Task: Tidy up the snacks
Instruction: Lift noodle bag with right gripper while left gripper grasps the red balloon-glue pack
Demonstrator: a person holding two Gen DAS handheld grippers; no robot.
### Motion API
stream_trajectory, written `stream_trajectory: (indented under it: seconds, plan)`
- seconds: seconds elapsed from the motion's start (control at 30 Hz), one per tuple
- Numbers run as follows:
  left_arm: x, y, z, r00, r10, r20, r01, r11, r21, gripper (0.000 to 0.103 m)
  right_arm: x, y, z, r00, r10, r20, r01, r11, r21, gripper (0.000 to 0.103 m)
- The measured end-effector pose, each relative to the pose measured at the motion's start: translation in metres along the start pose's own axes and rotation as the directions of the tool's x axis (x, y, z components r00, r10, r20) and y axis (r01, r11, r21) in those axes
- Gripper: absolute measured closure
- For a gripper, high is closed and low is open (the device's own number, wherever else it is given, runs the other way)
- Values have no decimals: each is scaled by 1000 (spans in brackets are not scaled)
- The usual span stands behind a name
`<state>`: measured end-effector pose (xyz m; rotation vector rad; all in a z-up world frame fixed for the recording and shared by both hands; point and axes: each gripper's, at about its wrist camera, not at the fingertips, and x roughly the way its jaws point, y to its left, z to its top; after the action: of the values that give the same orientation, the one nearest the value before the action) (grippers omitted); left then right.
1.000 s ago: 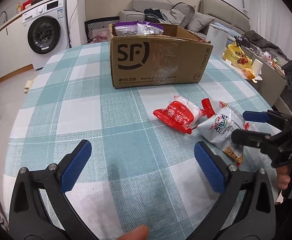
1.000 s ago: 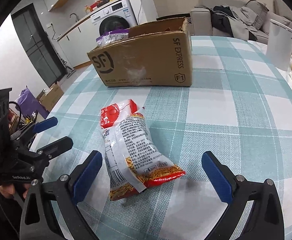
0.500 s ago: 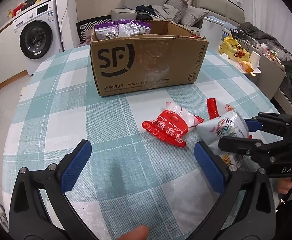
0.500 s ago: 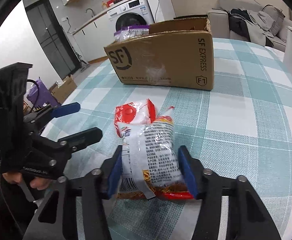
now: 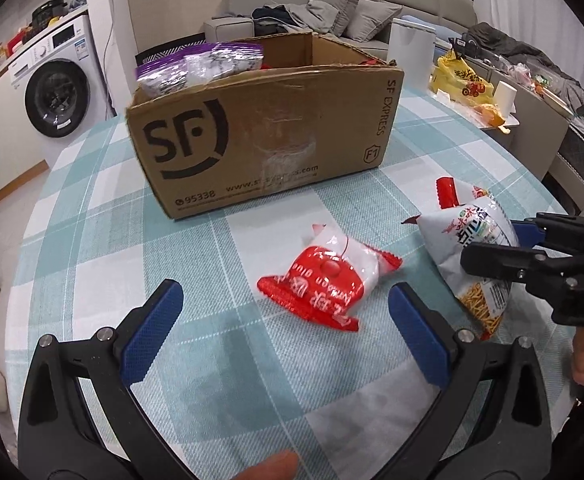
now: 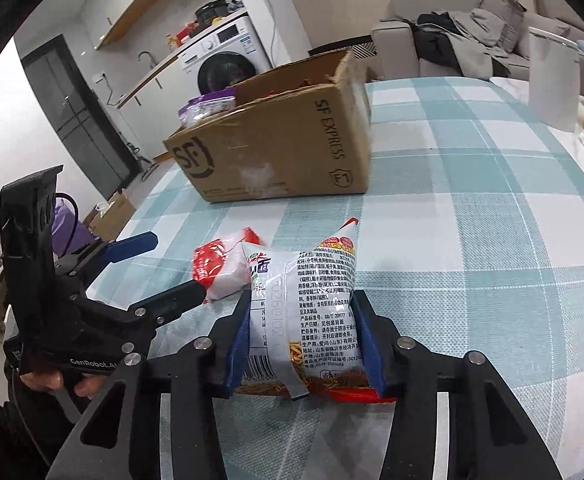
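My right gripper (image 6: 301,340) is shut on a white noodle-snack bag (image 6: 307,292) and holds it just above the checked tablecloth; the bag also shows in the left wrist view (image 5: 471,256). A red-and-white snack bag (image 5: 327,280) lies on the table between the jaws' line of my open, empty left gripper (image 5: 284,320), a little ahead of it; it also shows in the right wrist view (image 6: 220,268). An open SF cardboard box (image 5: 260,136) with purple-topped packets (image 5: 200,64) in it stands behind.
A white bin (image 5: 409,42) and a yellow bag (image 5: 461,80) stand past the table's far right edge. A washing machine (image 5: 56,96) is at the left, a sofa (image 5: 331,12) behind. The round table (image 5: 92,240) has bare cloth on the left.
My right gripper closed on the noodle-snack bag and lifted it upright. My left gripper moved closer to the red-and-white bag and the box.
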<state>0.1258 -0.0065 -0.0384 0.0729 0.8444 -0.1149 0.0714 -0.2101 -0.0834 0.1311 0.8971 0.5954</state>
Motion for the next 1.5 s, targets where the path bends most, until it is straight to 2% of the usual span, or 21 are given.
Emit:
stream_trajectory:
  seconds: [0.23, 0.3, 0.37, 0.4, 0.47, 0.53, 0.63, 0.73, 1.13, 1.5]
  plan:
    - [20, -13, 8, 999, 6, -45, -3, 999, 53, 2, -2, -4, 2, 1000, 0, 7, 0, 1000, 7, 55]
    - [25, -14, 9, 998, -11, -56, 14, 999, 53, 8, -2, -5, 2, 1000, 0, 7, 0, 1000, 9, 55]
    - [29, -15, 10, 997, -30, -72, 34, 998, 51, 21, -2, -5, 2, 1000, 0, 6, 0, 1000, 11, 55]
    - [31, -15, 10, 996, -38, -79, 42, 998, 52, 24, -2, -6, 2, 1000, -1, 7, 1, 1000, 11, 55]
    - [34, -16, 9, 994, -63, -86, 68, 996, 55, 39, -2, -6, 2, 1000, 1, 6, -1, 1000, 12, 55]
    - [33, -16, 8, 993, -91, -74, 95, 994, 46, 46, -3, -6, 2, 1000, 0, 8, 0, 1000, 13, 55]
    - [28, -14, 7, 989, -136, -53, 137, 990, 18, 47, -4, -6, 2, 1000, 1, 14, -1, 1000, 13, 55]
    - [23, -15, 5, 989, -143, -34, 144, 989, 18, 48, -5, -5, 3, 1000, 3, 19, -3, 1000, 12, 55]
    - [-19, -1, 16, 989, -136, 64, 137, 990, -27, 48, -19, 7, 13, 997, 22, 76, -22, 1000, -7, 55]
    - [-71, 26, 45, 978, -99, 184, 114, 991, -72, 48, -37, 26, 44, 989, 33, 147, -26, 998, -49, 55]
